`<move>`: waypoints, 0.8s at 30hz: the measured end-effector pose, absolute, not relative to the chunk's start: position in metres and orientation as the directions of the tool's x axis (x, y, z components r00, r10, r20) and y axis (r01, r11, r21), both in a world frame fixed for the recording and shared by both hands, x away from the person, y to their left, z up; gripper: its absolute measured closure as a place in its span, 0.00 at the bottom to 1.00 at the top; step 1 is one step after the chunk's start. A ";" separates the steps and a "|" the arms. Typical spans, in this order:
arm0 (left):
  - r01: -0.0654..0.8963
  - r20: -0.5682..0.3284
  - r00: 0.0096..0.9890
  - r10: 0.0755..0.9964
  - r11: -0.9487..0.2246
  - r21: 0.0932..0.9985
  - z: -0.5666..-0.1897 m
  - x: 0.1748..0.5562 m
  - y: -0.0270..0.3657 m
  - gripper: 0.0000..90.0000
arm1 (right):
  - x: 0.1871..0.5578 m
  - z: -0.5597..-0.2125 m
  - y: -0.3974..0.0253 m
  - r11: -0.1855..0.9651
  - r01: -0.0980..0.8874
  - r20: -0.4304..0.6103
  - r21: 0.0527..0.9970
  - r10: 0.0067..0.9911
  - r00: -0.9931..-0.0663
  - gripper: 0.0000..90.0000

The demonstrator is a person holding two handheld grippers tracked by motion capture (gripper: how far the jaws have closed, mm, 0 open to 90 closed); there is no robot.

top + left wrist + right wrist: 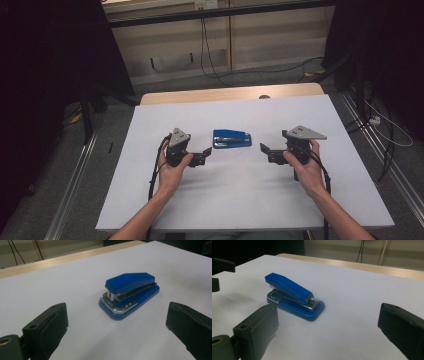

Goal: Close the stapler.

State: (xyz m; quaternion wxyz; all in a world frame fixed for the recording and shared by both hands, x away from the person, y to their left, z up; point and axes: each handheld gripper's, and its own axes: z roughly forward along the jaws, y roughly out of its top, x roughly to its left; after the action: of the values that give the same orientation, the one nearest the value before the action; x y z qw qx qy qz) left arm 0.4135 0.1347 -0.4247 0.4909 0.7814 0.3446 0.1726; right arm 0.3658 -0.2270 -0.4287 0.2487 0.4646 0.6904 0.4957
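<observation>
**Stapler flanked from both sides**

We hold the left gripper (206, 153) and right gripper (265, 148) with jaws wide, empty, pointing inward at the blue stapler (231, 138) lying flat between them on the white table (240, 200), ready to approach from either end.

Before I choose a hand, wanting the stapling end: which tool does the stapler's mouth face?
The left tool: the stapler points its silver-plated mouth toward it, while the right tool faces the hinge end.
</observation>
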 end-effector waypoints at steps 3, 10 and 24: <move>0.374 -0.066 0.698 0.713 -0.285 0.883 -0.425 0.410 0.139 0.05 | 0.362 -0.428 -0.229 0.076 0.388 0.108 0.918 0.897 -0.430 0.03; 0.377 -0.062 0.686 0.725 -0.281 0.883 -0.423 0.401 0.150 0.05 | 0.353 -0.429 -0.230 0.077 0.385 0.107 0.920 0.894 -0.434 0.03; 0.385 -0.091 0.681 0.726 -0.250 0.888 -0.415 0.381 0.171 0.05 | 0.342 -0.429 -0.234 0.087 0.374 0.087 0.924 0.901 -0.425 0.03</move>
State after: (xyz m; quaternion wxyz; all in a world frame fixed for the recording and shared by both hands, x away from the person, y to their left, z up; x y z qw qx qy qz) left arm 0.3809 0.1708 -0.4148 0.4954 0.7714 0.3603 0.1721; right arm 0.3424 -0.2337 -0.4291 0.2684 0.4640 0.6866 0.4912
